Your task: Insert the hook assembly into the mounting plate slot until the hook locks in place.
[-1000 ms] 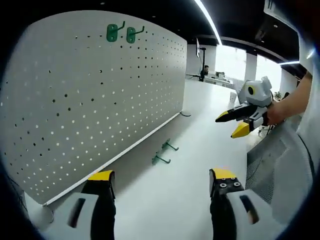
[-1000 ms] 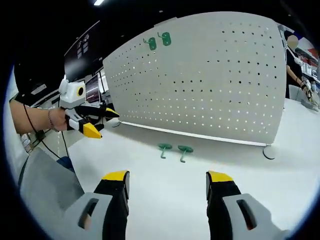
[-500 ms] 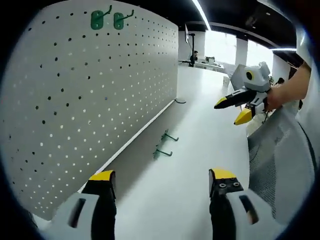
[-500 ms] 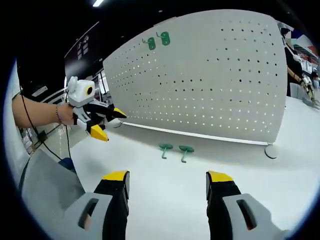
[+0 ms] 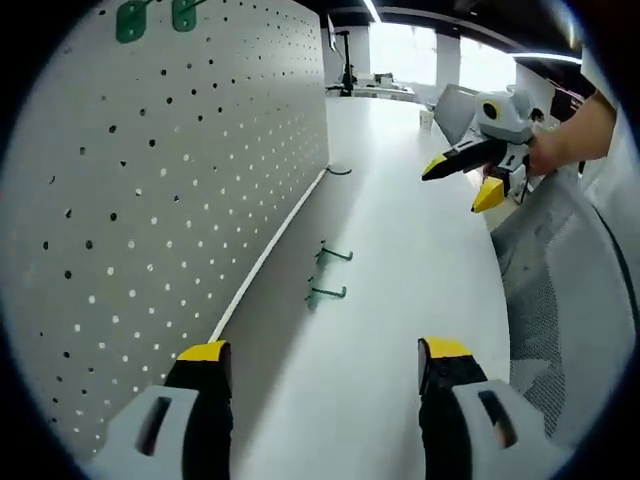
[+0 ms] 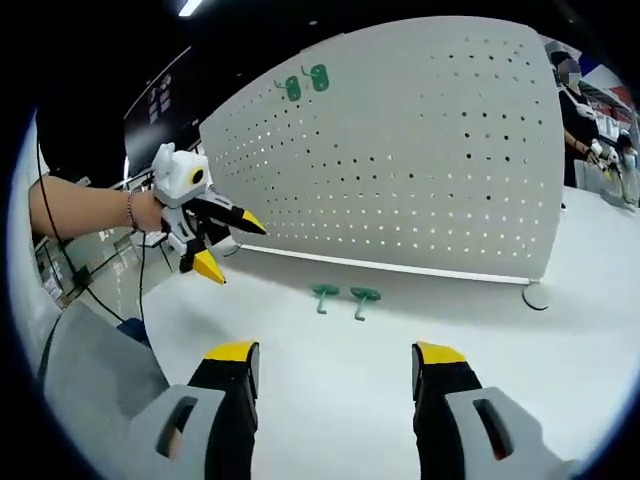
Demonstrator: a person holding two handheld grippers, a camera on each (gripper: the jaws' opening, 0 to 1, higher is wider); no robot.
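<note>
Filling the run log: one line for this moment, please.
left gripper open | right gripper open | two green hooks on table | two hooks on pegboard

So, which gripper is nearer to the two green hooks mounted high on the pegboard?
Left. The left gripper hovers by the end of the pegboard, below the mounted hooks; the right gripper is farther out over the table.

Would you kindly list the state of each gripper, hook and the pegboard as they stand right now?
Left gripper: open, empty, above the table.
Right gripper: open, empty, jaws pointing at the loose hooks.
Two loose green hooks: lying on the white table, side by side, before the pegboard.
Two mounted green hooks: hanging high on the pegboard.
Pegboard: upright on the table.
</note>
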